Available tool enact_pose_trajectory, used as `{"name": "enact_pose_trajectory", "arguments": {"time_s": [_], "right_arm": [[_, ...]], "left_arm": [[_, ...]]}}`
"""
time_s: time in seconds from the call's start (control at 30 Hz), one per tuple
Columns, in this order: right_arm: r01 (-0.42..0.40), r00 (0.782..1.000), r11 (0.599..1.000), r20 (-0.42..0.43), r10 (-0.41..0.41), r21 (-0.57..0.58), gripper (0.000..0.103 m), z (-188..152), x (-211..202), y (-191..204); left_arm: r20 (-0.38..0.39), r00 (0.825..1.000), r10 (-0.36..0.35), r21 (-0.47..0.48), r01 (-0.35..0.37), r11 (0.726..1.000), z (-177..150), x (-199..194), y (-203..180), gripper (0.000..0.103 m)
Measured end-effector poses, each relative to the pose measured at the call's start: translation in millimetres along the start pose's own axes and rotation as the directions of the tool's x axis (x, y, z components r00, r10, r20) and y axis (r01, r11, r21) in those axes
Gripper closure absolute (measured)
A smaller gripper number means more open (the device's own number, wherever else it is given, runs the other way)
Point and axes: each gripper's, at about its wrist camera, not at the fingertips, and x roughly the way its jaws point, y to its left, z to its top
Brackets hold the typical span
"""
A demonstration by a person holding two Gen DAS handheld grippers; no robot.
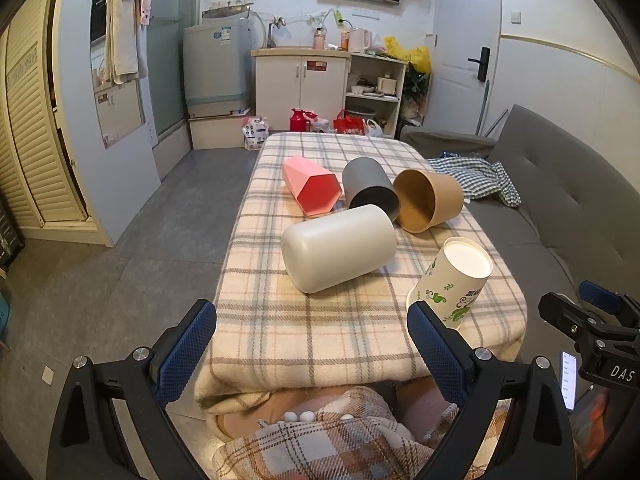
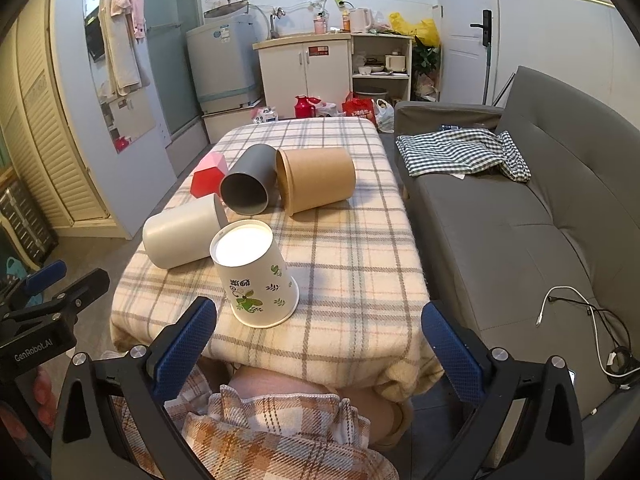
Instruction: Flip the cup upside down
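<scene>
Cups covered the near half of the plaid-covered table (image 2: 352,264), five in all. One, the printed paper cup (image 2: 256,276), stood mouth-down near the front edge, its white base facing up, so that one looked finished. The other four lay on their sides: the white cup (image 2: 180,236) just behind it, then the grey cup (image 2: 250,184), the brown paper cup (image 2: 316,180) and the pink faceted cup (image 2: 208,178) clustered further back. Those, I judged, were what remained. The right gripper (image 2: 316,340) hovered at the table's front edge with its jaws spread wide and holding nothing, the paper cup just beyond them. The left gripper (image 1: 312,344) was likewise wide apart and empty.
</scene>
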Motion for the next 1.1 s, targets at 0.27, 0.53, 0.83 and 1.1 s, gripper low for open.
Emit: {"name": "enact_pose_trajectory", "arguments": {"time_s": [0.27,0.53,0.83,1.1], "right_arm": [[-0.001,1.000,1.000,-0.004,0.001,-0.002,0.000,-0.8,0.9,1.5],[-0.002,1.000,1.000,-0.008,0.002,-0.005,0.000,-2.7,3.1,2.6],[-0.002,1.000,1.000,-0.009,0.002,-0.007,0.000,-2.9,3.5,3.3],[-0.003,1.000,1.000,-0.012,0.002,-0.010,0.000,-3.4,4.4,3.4]], "left_arm": [[-0.006,1.000,0.001,0.005,-0.001,1.000,1.1,0.9,-0.7,0.004],[-0.005,1.000,0.001,0.008,-0.001,1.000,0.5,1.3,-0.9,0.004],[-0.008,1.000,0.002,0.007,-0.002,1.000,-0.1,1.3,-1.2,0.004],[-0.016,1.000,0.002,0.003,-0.002,1.000,-1.8,3.3,0.0,0.004]]}}
